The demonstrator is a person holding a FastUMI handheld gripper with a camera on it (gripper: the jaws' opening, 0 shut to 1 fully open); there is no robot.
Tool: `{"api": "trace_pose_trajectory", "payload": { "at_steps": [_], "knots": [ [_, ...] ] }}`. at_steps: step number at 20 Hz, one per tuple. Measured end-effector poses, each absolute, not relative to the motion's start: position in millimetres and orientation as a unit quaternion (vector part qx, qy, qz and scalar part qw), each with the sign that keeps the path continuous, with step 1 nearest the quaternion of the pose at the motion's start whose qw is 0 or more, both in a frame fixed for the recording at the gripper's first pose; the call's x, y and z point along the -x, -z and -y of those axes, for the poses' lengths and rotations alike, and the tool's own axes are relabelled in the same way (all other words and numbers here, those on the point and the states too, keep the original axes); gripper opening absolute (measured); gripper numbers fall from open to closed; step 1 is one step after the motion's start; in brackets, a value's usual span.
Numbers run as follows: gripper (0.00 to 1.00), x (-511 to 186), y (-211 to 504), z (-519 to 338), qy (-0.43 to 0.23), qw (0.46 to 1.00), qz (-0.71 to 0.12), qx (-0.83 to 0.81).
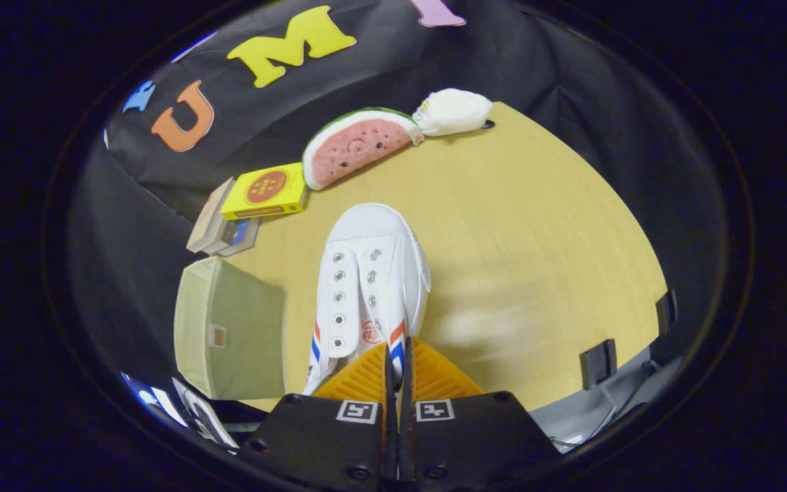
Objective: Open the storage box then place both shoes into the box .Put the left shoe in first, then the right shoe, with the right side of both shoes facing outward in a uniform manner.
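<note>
My gripper (399,365) is closest to the lens, its two fingers drawn nearly together and pinching the thin edge of the white shoe (369,273) at the heel opening, by the red and blue stripes. Both fingers seem to press on that edge, so I read it as a firm grasp. The shoe runs straight ahead of the fingers, heel at my tips and toe pointing away, its long axis in line with the tool. Whether the sole rests on the wooden table (537,260) or hangs just above it, I cannot tell.

Just beside the shoe on its left sits the pale green storage box (229,335). I cannot make out its inside, nor whether it is open.

Beyond the box lie a yellow carton (267,191) on a small stack of packets (219,229). Farther still, a watermelon-slice toy (359,147) and a white plush (453,111) sit at the table's far edge.
</note>
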State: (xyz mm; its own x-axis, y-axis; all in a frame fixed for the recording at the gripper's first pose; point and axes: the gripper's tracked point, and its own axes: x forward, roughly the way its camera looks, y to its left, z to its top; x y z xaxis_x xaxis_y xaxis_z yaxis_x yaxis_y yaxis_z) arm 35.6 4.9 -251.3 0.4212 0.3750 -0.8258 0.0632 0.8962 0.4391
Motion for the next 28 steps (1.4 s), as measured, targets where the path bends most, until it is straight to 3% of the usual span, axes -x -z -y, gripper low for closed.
{"api": "trace_pose_trajectory", "payload": {
  "at_steps": [9,16,28],
  "knots": [
    [0.06,-29,148,-205,-0.108,0.840,-0.484,-0.221],
    [0.06,-23,188,-292,-0.087,0.843,-0.498,-0.186],
    [0.06,-24,259,-304,-0.042,0.851,-0.511,-0.119]
  ]
}}
